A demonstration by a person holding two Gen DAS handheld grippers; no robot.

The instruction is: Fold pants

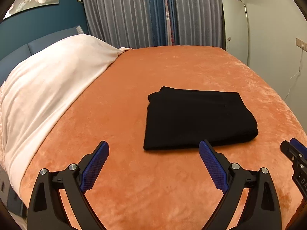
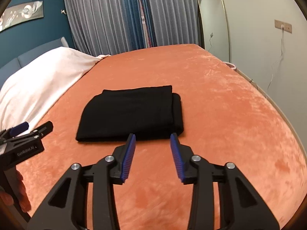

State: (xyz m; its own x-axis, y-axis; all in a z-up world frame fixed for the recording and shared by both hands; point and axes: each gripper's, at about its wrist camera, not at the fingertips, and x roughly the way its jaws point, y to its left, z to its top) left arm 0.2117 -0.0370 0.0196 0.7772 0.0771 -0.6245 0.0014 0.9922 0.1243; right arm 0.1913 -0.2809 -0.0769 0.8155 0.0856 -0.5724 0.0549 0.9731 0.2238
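The black pants [image 1: 197, 117] lie folded into a compact rectangle on the orange bedspread [image 1: 134, 99]. My left gripper [image 1: 153, 145] hovers in front of the bundle's near edge, open wide, nothing between its blue pads. In the right wrist view the pants [image 2: 130, 113] lie just beyond my right gripper [image 2: 153, 137], which is open with a moderate gap and holds nothing. Each gripper shows in the other's view: the right one [image 1: 293, 149] at the right edge, the left one [image 2: 32, 132] at the left edge with a hand behind it.
A white duvet [image 1: 49, 88] is heaped along the left side of the bed by a blue headboard. Grey and blue curtains [image 1: 134, 13] hang behind. A tall mirror [image 1: 236, 30] leans on the right wall, with cables below a socket.
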